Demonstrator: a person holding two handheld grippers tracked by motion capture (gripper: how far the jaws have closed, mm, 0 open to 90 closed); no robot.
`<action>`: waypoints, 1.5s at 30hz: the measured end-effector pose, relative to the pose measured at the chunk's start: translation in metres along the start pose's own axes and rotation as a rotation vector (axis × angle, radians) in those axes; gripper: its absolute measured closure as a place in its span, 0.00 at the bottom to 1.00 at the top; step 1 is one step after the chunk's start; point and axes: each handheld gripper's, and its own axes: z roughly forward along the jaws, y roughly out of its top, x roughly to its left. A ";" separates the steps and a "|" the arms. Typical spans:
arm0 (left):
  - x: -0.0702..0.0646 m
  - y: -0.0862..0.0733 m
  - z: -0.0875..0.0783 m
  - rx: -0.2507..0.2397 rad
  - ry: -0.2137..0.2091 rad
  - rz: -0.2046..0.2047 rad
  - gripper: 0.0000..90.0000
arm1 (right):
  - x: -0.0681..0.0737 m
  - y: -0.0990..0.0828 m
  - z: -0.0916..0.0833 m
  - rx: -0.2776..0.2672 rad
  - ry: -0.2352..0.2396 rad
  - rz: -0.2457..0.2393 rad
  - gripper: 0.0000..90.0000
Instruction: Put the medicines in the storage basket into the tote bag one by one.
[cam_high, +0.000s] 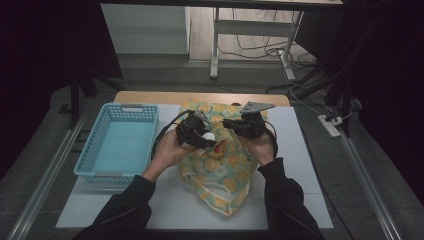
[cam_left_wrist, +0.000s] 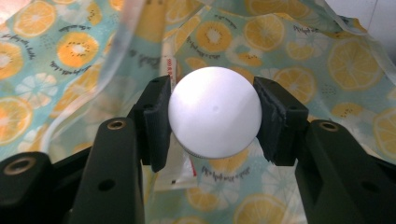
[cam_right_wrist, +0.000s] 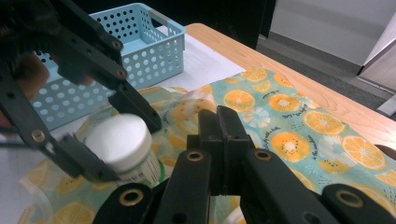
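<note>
Left hand-held gripper (cam_left_wrist: 212, 123) grasping white-capped bottle (cam_left_wrist: 215, 112) over fruit-print bag (cam_high: 220, 165); right hand-held gripper (cam_right_wrist: 219, 135) clenched, jaws together; blue basket (cam_high: 120, 145) on desk (cam_high: 300, 150).

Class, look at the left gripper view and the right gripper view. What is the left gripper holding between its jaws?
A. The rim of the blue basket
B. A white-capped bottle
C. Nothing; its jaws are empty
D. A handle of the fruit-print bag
B: the left gripper has its two jaws pressed on either side of the white-capped bottle above the fruit-print bag; the blue basket stands apart.
</note>
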 end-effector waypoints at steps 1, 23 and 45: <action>-0.001 0.001 0.003 0.001 -0.001 0.003 0.56 | 0.000 0.000 0.000 0.000 0.000 0.001 1.00; -0.004 0.008 0.051 0.031 0.038 0.021 0.56 | -0.003 -0.002 0.001 0.007 -0.008 0.013 1.00; -0.003 0.007 0.049 -0.030 -0.002 -0.034 0.34 | -0.003 -0.001 0.000 0.007 -0.005 0.008 1.00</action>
